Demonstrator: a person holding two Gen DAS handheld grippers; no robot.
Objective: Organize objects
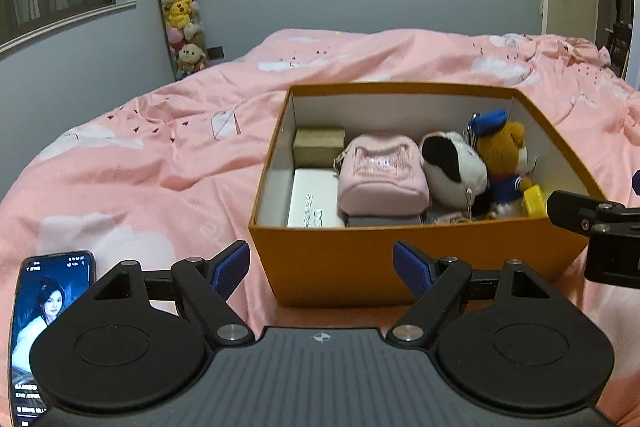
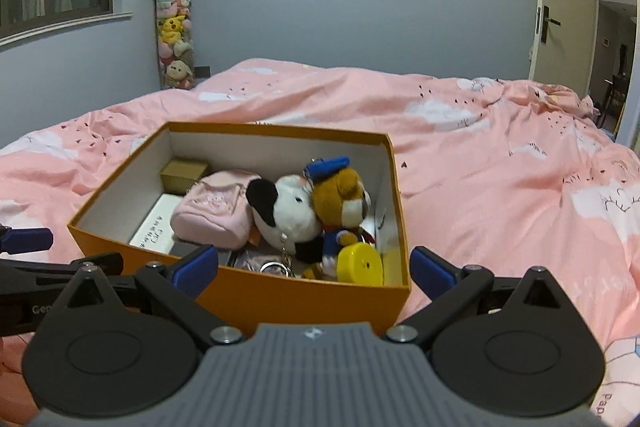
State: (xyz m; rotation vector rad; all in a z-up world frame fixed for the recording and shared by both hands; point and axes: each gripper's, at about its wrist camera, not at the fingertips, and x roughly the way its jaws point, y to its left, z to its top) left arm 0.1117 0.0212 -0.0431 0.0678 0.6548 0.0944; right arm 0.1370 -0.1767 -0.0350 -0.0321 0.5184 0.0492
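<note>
Box (image 2: pixel 304 301) packed, both grippers' fingers spread, empty

The left claw (image 1: pixel 321 269) is showing matte black linkage arms with silver pivot screws, blue ribbed pads on its fingertips (image 1: pixel 232 269), two round black discs and a ribbed grey housing bearing a small white emblem. The right claw (image 2: pixel 314 269) is looking identical, its fingertips (image 2: pixel 198 265) blue.
</note>
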